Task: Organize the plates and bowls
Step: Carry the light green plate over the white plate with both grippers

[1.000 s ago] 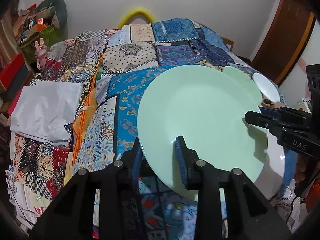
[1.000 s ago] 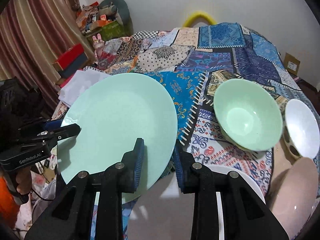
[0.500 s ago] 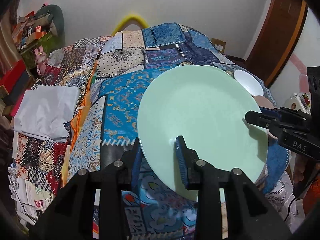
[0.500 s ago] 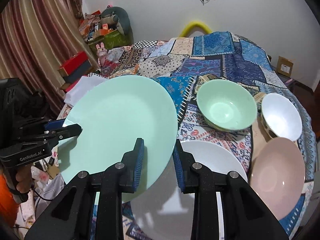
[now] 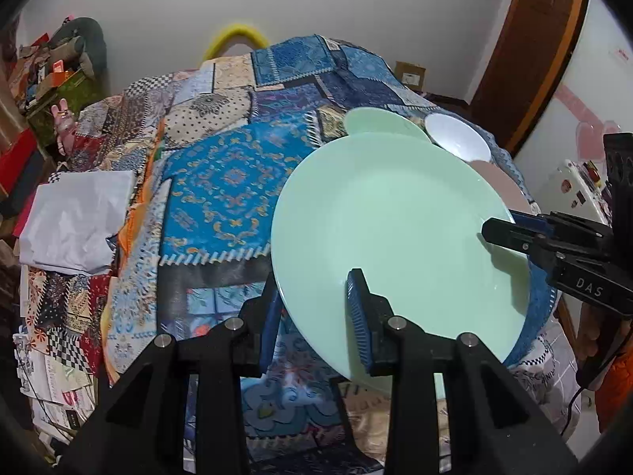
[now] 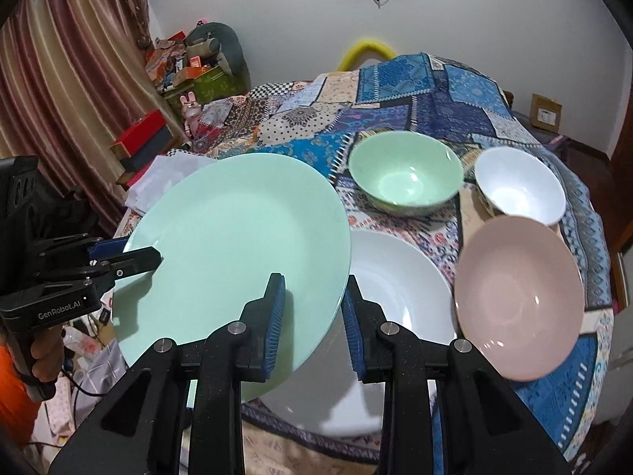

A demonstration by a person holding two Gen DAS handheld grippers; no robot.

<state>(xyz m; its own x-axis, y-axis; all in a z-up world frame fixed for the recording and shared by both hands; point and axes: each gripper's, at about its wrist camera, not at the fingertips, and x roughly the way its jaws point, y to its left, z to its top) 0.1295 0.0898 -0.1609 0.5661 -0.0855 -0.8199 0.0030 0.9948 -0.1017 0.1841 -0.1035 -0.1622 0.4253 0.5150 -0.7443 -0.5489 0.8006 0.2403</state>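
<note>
A large mint green plate hangs tilted above the near edge of the patchwork-covered table. My left gripper is shut on its near rim. My right gripper is shut on the opposite rim and shows in the left wrist view as a black clamp. On the table stand a green bowl, a white bowl, a white plate partly under the green plate, and a pink plate.
A white folded cloth lies at the table's left side. A yellow curved thing sticks up behind the far edge. Boxes and clutter stand by a curtain. A brown door is at the right.
Both grippers have carried the green plate back toward the near table edge and slightly up. The white plate and pink plate have come fully into the right wrist view.
</note>
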